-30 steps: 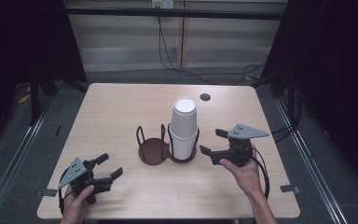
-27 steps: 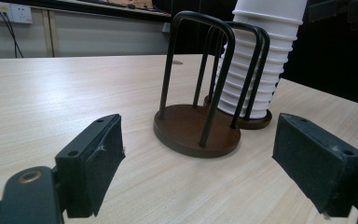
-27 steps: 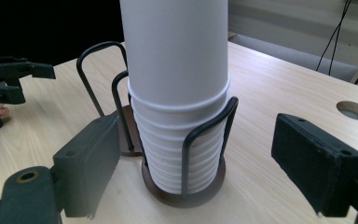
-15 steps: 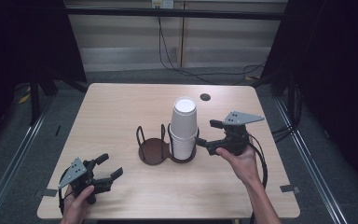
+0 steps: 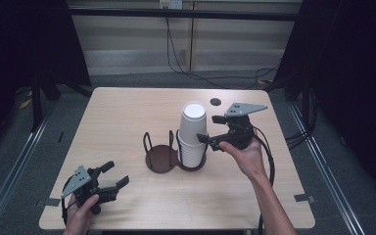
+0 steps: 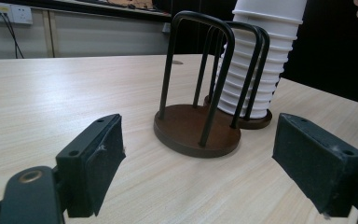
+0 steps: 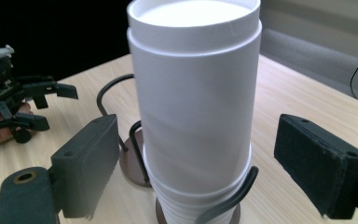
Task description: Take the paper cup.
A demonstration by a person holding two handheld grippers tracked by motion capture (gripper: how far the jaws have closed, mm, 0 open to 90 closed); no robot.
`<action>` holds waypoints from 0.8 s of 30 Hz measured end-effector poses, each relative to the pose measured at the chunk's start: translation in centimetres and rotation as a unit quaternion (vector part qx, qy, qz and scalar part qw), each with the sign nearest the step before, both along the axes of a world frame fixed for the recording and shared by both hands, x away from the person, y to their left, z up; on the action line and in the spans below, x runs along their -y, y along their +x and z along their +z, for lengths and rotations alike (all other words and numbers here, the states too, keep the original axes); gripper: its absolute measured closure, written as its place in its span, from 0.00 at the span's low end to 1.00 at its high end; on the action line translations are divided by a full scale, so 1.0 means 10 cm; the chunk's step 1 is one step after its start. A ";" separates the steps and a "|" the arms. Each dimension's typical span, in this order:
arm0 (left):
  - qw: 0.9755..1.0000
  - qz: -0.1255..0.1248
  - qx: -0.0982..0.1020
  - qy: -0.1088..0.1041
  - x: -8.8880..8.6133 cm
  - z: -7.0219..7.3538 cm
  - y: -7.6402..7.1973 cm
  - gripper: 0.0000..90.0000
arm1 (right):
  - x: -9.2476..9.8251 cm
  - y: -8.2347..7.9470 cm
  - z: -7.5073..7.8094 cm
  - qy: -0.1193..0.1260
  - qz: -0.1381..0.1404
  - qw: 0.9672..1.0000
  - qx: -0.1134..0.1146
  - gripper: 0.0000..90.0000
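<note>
So over the last second I've brought my right tongs [image 5: 209, 132] up and in toward the stack of white paper cups [image 5: 193, 134]. A moment back they were sitting lower and off to the side, and now the jaws stand wide on either side of the top cup [image 7: 196, 98], not touching it yet. Looks to me like I'm lined up to pinch that top cup and lift it off. The stack sits in the right-hand ring of the dark wire cup holder [image 5: 174, 152] mid-bench [image 5: 127, 112], and it pokes up well above the wire loops. The holder's left-hand ring [image 6: 196, 128] has nothing in it, just the bare brown base, so that's probably where a cup goes. Left tongs [image 5: 113, 177] are parked near the front-left corner, part open, holding nothing, and haven't budged.
</note>
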State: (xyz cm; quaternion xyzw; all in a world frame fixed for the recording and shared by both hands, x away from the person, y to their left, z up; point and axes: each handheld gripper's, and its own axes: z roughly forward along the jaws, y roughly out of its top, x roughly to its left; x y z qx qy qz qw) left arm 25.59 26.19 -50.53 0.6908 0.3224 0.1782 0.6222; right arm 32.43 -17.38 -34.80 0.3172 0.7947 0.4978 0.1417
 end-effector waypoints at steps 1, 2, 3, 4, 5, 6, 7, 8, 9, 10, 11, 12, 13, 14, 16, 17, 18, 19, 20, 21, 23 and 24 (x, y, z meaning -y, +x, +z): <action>1.000 0.000 0.000 0.000 0.00 0.00 0.00 0.18 | -0.01 0.03 0.00 -0.003 0.002 1.000 -0.003 0.16; 1.000 0.000 0.000 0.000 0.00 0.00 0.00 0.18 | -0.02 0.05 0.01 -0.003 0.005 1.000 -0.007 0.15; 1.000 0.000 -0.001 0.000 0.00 0.00 0.00 0.18 | -0.04 0.07 0.02 -0.009 0.007 1.000 -0.011 0.15; 1.000 0.000 -0.001 0.000 0.00 0.00 0.00 0.18 | -0.06 0.08 0.04 -0.014 0.012 1.000 -0.014 0.15; 1.000 -0.001 -0.001 -0.001 0.00 0.00 0.00 0.18 | -0.08 0.09 0.05 -0.015 0.018 1.000 -0.015 0.15; 1.000 0.000 0.000 0.000 0.00 0.00 0.00 0.18 | -0.10 0.10 0.07 -0.018 0.019 1.000 -0.016 0.15; 1.000 0.000 0.001 -0.001 0.00 0.00 0.00 0.18 | -0.12 0.10 0.08 -0.023 0.021 0.999 -0.013 0.15; 1.000 0.000 0.002 0.001 0.00 0.00 0.00 0.18 | -0.14 0.11 0.10 -0.027 0.024 0.999 -0.014 0.15; 1.000 -0.002 0.002 0.000 0.00 0.00 0.00 0.18 | -0.16 0.12 0.11 -0.032 0.025 0.999 -0.017 0.15; 1.000 -0.001 0.001 0.000 0.00 0.00 -0.01 0.18 | -0.18 0.13 0.12 -0.038 0.027 0.999 -0.020 0.15; 1.000 -0.002 0.002 0.000 0.00 0.00 -0.01 0.18 | -0.19 0.14 0.13 -0.041 0.029 0.998 -0.021 0.15; 1.000 -0.002 0.002 0.000 0.00 0.00 -0.01 0.18 | -0.20 0.15 0.13 -0.044 0.029 0.998 -0.024 0.15; 1.000 -0.002 0.001 0.000 0.00 0.00 0.00 0.18 | -0.20 0.17 0.13 -0.046 0.029 0.998 -0.028 0.15; 1.000 -0.002 0.002 -0.001 0.00 0.00 0.00 0.18 | -0.20 0.18 0.14 -0.046 0.031 0.998 -0.029 0.15; 1.000 -0.002 0.001 -0.001 0.00 0.00 0.00 0.18 | -0.21 0.20 0.15 -0.046 0.026 0.998 -0.025 0.15; 1.000 -0.001 0.000 -0.002 0.00 0.00 0.00 0.18 | -0.21 0.21 0.16 -0.050 0.025 0.998 -0.027 0.15; 1.000 -0.001 -0.001 -0.003 0.00 0.00 0.00 0.18 | -0.22 0.22 0.17 -0.053 0.027 0.998 -0.030 0.16; 1.000 -0.001 -0.002 -0.005 0.00 0.00 0.00 0.18 | -0.22 0.24 0.17 -0.055 0.029 0.998 -0.031 0.16; 1.000 -0.001 -0.002 -0.003 0.00 0.00 0.00 0.18 | -0.23 0.25 0.18 -0.058 0.030 0.997 -0.032 0.16; 1.000 0.000 0.000 0.000 0.00 0.00 0.00 0.18 | -0.24 0.26 0.19 -0.060 0.032 0.997 -0.032 0.16; 1.000 -0.005 0.003 0.004 0.00 0.00 0.00 0.18 | -0.27 0.27 0.21 -0.059 0.034 0.997 -0.032 0.17; 1.000 -0.005 0.003 0.004 0.00 0.00 0.00 0.18 | -0.27 0.28 0.22 -0.060 0.036 0.997 -0.031 0.18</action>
